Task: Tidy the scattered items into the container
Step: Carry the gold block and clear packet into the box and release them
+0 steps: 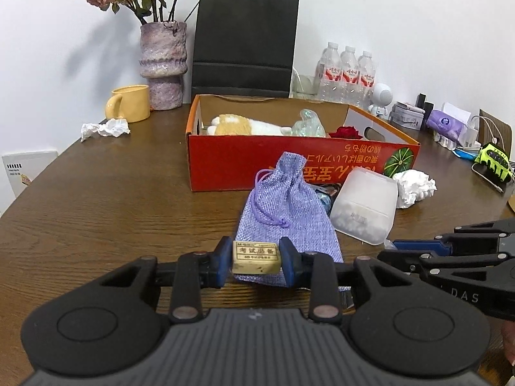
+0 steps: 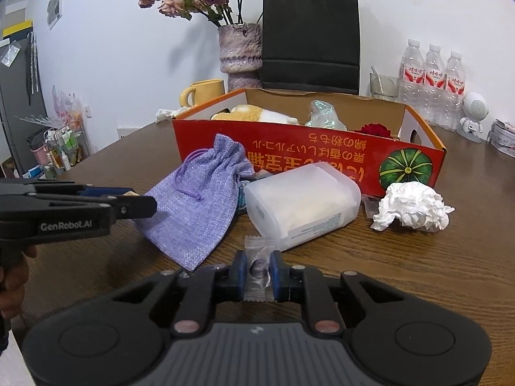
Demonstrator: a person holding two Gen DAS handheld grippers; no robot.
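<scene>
My left gripper (image 1: 256, 262) is shut on a beige eraser (image 1: 256, 257), held just above the near end of a purple drawstring pouch (image 1: 286, 206). My right gripper (image 2: 259, 271) is shut on a clear-wrapped candy (image 2: 259, 268), low over the table in front of a white plastic tub (image 2: 302, 206). The red cardboard box (image 1: 289, 164) stands behind them, open, holding a plush toy (image 1: 238, 125), a crinkled clear bag (image 1: 309, 124) and a red rose (image 1: 346, 132). A crumpled white tissue (image 2: 412, 207) lies right of the tub. The left gripper also shows in the right wrist view (image 2: 128, 197).
A yellow mug (image 1: 128, 103), a purple vase of dried roses (image 1: 164, 64) and a black paper bag (image 1: 244, 45) stand behind the box. Water bottles (image 1: 347, 74), a small white robot figure (image 1: 379, 99) and desk clutter sit at the back right. Another crumpled tissue (image 1: 104, 128) lies at the left.
</scene>
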